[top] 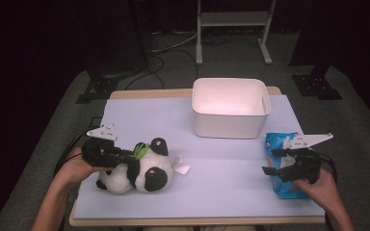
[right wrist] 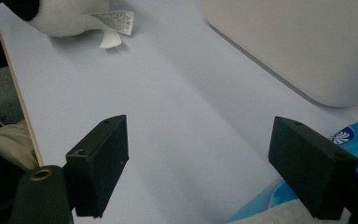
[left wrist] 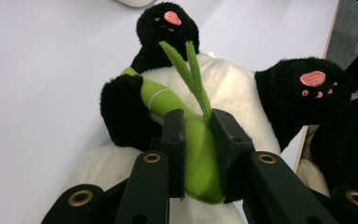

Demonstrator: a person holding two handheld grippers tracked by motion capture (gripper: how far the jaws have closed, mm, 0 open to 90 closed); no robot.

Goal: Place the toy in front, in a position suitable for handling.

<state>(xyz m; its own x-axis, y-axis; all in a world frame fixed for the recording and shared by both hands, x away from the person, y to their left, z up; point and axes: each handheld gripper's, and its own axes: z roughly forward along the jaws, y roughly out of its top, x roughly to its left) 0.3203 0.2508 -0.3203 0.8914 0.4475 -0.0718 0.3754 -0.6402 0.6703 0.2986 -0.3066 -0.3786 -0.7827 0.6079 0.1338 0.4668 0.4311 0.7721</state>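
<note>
A plush panda (top: 142, 172) lies on its back at the table's front left, black paws with pink pads up (left wrist: 307, 88). It carries a green plush bamboo stalk (left wrist: 200, 154) across its white belly. My left gripper (top: 125, 156) is shut on that stalk; in the left gripper view the two black pads squeeze it from either side (left wrist: 196, 135). My right gripper (top: 270, 162) rests at the front right, open, with bare table between its fingers (right wrist: 196, 163). A blue packet (top: 282, 166) lies under and beside the right hand.
A white plastic bin (top: 231, 107) stands at the back centre of the lilac table top (top: 212, 159). The panda's white care label (top: 182, 168) lies on the table beside it. Black stands and a metal frame are on the floor behind.
</note>
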